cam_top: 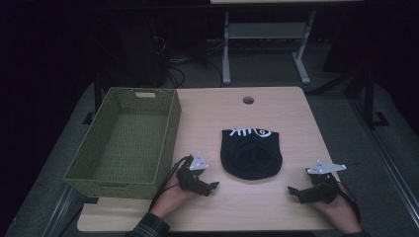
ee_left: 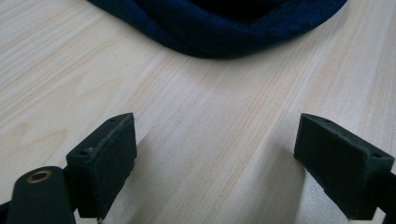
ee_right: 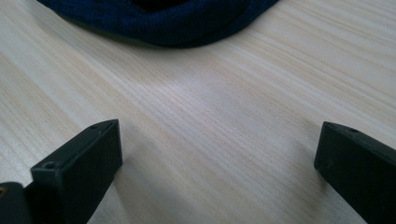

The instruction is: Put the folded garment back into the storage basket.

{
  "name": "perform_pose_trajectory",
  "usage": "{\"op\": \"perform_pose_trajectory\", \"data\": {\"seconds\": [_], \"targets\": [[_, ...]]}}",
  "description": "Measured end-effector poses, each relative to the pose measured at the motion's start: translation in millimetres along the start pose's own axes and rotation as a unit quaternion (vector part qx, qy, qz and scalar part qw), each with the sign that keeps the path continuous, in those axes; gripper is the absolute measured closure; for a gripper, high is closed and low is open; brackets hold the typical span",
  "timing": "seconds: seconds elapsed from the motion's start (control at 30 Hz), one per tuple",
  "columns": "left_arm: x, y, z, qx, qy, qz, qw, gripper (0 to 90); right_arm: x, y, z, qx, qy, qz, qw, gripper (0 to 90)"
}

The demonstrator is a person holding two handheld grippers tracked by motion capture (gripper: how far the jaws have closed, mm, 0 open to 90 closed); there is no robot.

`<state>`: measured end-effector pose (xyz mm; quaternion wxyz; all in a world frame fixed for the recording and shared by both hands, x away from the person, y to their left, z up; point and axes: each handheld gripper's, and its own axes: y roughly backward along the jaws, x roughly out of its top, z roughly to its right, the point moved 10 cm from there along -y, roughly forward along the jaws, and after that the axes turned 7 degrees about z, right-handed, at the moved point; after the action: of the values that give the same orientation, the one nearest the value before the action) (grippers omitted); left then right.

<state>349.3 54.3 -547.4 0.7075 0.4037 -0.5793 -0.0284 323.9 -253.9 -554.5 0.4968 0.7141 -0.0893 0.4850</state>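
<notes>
High view, left to right: green woven basket (cam_top: pixel 123 143) at left-centre of frame, nothing in it as far as I can see; left gripper (cam_top: pixel 210 186) just off the basket's lower-right corner, resting low at the table (cam_top: pixel 296 118); dark knit beanie (cam_top: pixel 252 154) mid-frame with a white print along its upper edge, lying flat; right gripper (cam_top: pixel 292 191) lower right. Both grippers sit below the beanie in the picture, one either side, tips angled in toward it, neither touching. Left gripper view: jaws stand wide apart with bare wood between, beanie (ee_left: pixel 219 28) across the top of frame, near but clear. Right gripper view: same picture, jaws spread, nothing between, beanie (ee_right: pixel 163 21) at upper left-centre. Beanie's wider span runs left-right, rounded crown edge facing the grippers, printed cuff at the far side. Left gripper looks slightly nearer to the cloth, and it's also the one beside the basket. My read: reach not started; next move is up-frame and inward to the near edge.
</notes>
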Motion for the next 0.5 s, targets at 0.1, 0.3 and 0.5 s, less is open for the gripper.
{"op": "perform_pose_trajectory", "data": {"seconds": [0.1, 0.3, 0.5], "targets": [[0.0, 0.0, 0.0, 0.000, 0.000, 0.000, 1.0000, 12.0, 0.2, 0.1, 0.0, -0.001, 0.000, -0.004, 1.0000, 1.0], [0.0, 0.1, 0.1, 0.003, 0.002, 0.000, 1.0000, 12.2, 8.9, 7.2, 2.1, -0.004, -0.001, -0.002, 1.0000, 24.2], [0.1, -0.1, 0.0, 0.001, 0.001, 0.000, 1.0000, 12.1, 25.7, 12.3, 7.1, 0.009, -0.010, 0.017, 0.9998, 51.1]]}}
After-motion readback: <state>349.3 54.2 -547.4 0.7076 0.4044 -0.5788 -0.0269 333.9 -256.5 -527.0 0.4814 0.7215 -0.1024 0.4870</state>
